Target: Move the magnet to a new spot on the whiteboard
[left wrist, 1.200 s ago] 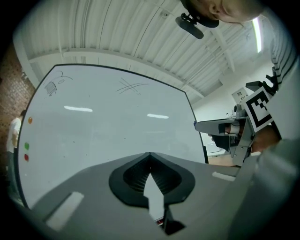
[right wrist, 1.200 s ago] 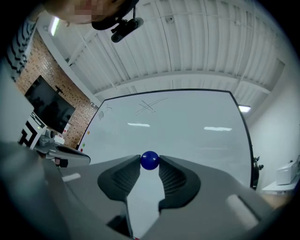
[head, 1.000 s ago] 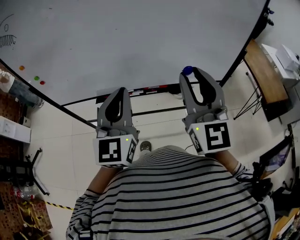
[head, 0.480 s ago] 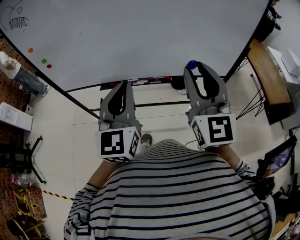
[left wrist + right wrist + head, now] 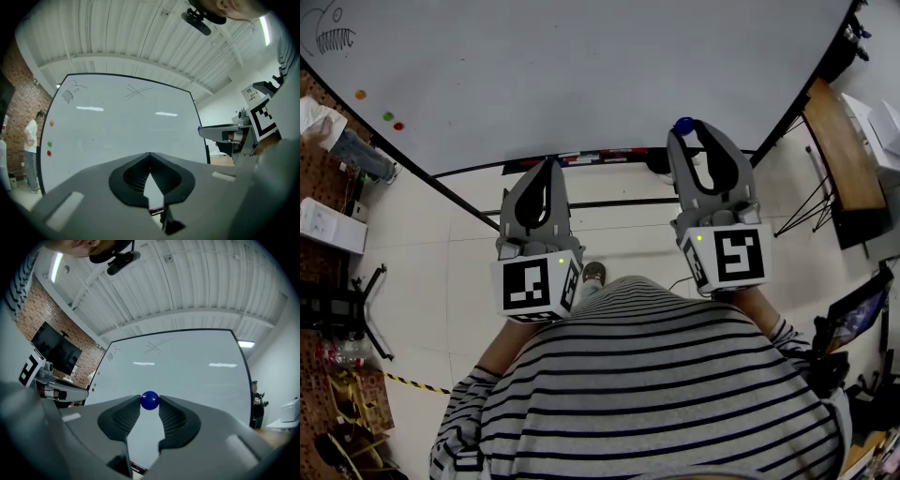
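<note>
Right gripper (image 5: 149, 404): the fingers (image 5: 121, 417) pinch the blue magnet (image 5: 149, 400) between their tips, and the ball sits at the very front of the pads. Ahead of the tips stands the whiteboard (image 5: 187, 366), with a drawn cross (image 5: 157, 347) above the magnet.

Left gripper (image 5: 150, 157): the fingers are pressed together, tip against tip, and point at the same board. Left of these tips, three small dots (image 5: 49, 140), orange, green and red, sit near the board's left edge. Behind both grippers is the person's striped shirt (image 5: 647, 394).
</note>
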A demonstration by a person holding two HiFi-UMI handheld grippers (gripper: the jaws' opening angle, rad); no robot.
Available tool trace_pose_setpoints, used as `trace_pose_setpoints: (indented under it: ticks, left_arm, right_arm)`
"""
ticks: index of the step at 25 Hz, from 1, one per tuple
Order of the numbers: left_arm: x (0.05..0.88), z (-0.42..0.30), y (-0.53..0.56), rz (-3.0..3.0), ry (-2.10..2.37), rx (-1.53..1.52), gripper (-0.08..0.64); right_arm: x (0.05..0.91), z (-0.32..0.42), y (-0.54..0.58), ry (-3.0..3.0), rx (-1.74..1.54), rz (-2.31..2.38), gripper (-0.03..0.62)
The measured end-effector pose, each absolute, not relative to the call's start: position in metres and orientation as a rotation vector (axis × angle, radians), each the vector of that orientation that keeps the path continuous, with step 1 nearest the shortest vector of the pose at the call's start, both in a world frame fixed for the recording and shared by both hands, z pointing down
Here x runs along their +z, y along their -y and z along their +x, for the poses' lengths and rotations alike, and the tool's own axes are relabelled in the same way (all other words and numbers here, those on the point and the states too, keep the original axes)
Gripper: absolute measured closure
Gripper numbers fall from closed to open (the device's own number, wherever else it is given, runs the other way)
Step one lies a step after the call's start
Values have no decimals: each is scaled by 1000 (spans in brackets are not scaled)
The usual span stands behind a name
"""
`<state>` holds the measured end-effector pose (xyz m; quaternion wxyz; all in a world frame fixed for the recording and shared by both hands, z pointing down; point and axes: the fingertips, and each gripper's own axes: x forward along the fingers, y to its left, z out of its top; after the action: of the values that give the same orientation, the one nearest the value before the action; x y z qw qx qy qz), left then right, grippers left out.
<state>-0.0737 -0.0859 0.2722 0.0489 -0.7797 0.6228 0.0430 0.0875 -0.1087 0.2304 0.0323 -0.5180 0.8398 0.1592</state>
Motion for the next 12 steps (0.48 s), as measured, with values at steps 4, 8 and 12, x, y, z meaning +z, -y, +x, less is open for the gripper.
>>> trace_pose_setpoints:
  ticks: [4,8,12]
  left_arm:
    - [287,-87,112,-2387,-1927,128,545]
    - [283,-103,123,-2383,-1951,133,545]
    - [269,-129,139,-2332,-1946,151,545]
  right_arm:
    - [236,72,137,-2598,479,-1581,468]
    - [226,59,154,-2601,518,-1591,468]
    - [196,50,170,-2547,578,-1608,468]
